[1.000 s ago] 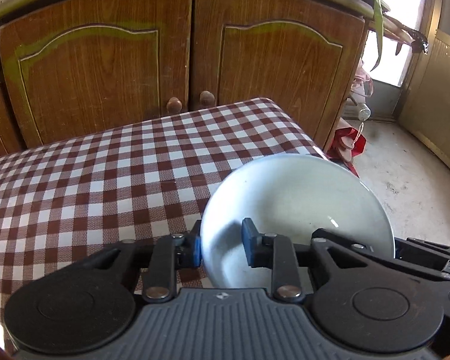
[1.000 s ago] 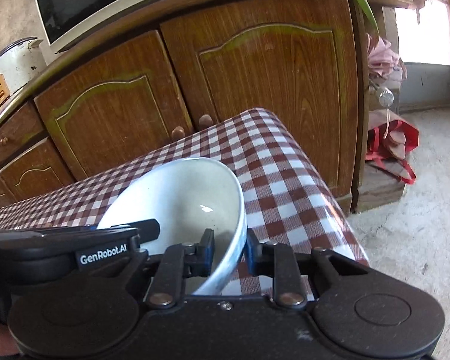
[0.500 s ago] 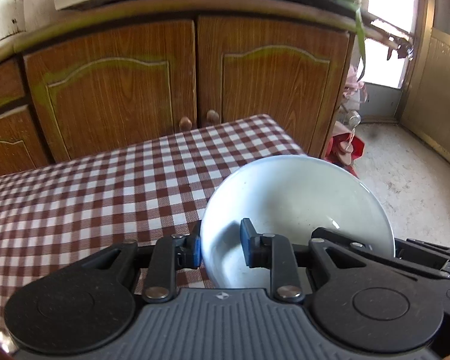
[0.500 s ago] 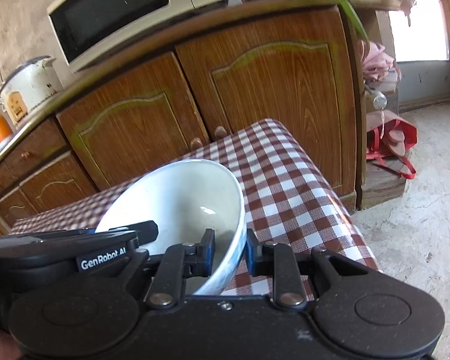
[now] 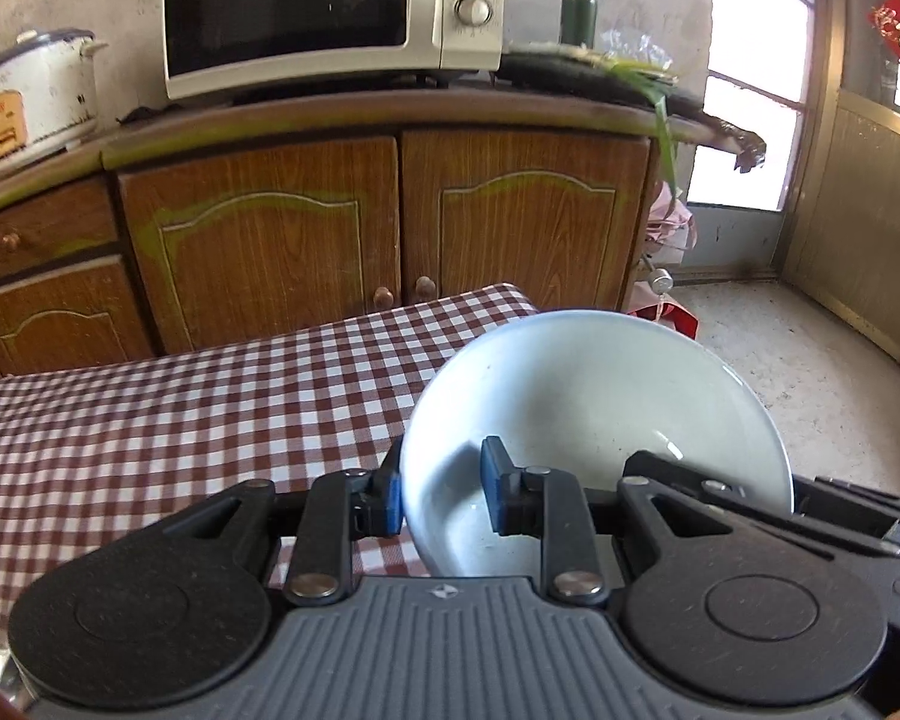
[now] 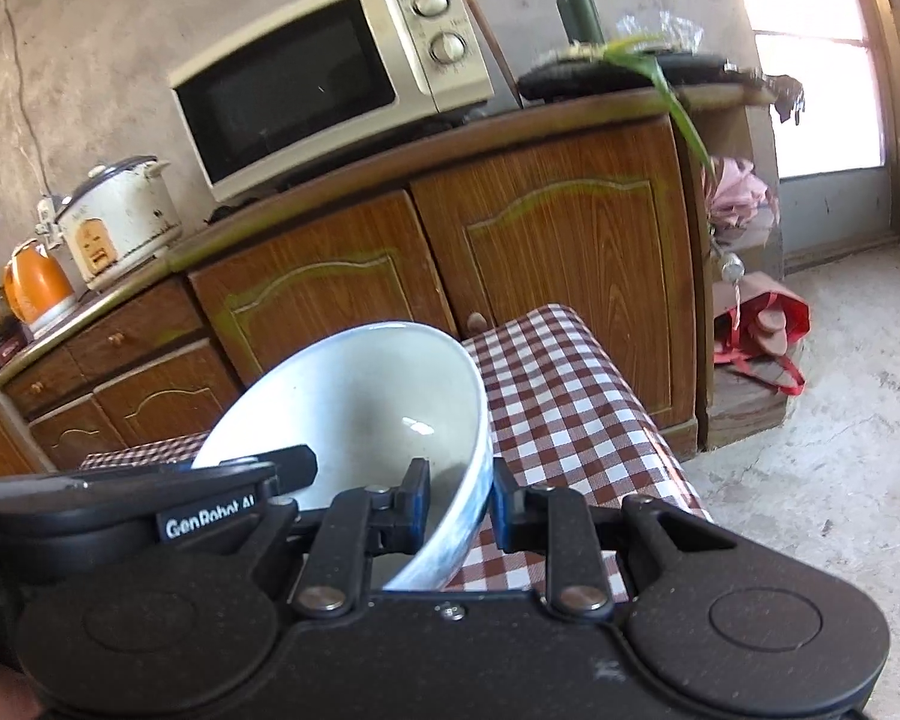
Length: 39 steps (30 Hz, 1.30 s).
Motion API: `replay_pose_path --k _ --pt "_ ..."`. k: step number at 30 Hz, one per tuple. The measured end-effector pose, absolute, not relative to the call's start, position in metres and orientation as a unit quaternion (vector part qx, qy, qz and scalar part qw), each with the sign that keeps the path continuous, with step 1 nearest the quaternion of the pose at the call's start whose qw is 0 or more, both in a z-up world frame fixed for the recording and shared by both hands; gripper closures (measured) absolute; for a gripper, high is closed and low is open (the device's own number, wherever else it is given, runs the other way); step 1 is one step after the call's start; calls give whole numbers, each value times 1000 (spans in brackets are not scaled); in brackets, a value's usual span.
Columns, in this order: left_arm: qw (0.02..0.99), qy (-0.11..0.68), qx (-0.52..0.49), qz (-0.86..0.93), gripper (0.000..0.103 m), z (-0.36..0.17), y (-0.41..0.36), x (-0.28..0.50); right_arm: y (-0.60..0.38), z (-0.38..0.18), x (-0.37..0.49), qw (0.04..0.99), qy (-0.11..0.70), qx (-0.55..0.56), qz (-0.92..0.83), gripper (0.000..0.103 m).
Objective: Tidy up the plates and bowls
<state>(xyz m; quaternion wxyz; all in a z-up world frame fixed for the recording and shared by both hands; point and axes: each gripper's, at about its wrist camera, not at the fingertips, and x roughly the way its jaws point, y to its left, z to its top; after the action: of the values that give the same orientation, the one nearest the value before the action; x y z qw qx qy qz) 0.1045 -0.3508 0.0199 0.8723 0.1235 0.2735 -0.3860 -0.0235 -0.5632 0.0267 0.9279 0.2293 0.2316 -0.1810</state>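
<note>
Left wrist view: checked tablecloth (image 5: pixel 180 414) is lying before wooden cabinets (image 5: pixel 384 228); microwave (image 5: pixel 330 6) is sitting above. Left gripper (image 5: pixel 441 495) is pinching the white bowl (image 5: pixel 600 396) by its rim, off the cloth.
Right wrist view: right gripper (image 6: pixel 459 507) is clamping the bowl's opposite rim; only here an orange kettle (image 6: pixel 33 288) is showing.

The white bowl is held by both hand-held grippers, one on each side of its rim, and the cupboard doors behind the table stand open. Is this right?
Not quite. The white bowl is gripped at its rim by the left hand-held gripper and the right hand-held gripper, but the cupboard doors behind the table are closed, as the left wrist view shows.
</note>
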Motion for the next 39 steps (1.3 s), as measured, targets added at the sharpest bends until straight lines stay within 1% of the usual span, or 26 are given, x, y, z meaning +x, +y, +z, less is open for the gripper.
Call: replay_pose_path --k 8,19,39 --pt "879 261 115 -383 77 35 -319 75 -531 52 -62 931 219 228 -182 76" --pt "886 246 107 -378 77 47 -291 52 -496 72 -94 936 211 214 -182 75" --pt "892 229 101 -376 75 50 -258 20 -463 85 -133 940 197 208 -183 75"
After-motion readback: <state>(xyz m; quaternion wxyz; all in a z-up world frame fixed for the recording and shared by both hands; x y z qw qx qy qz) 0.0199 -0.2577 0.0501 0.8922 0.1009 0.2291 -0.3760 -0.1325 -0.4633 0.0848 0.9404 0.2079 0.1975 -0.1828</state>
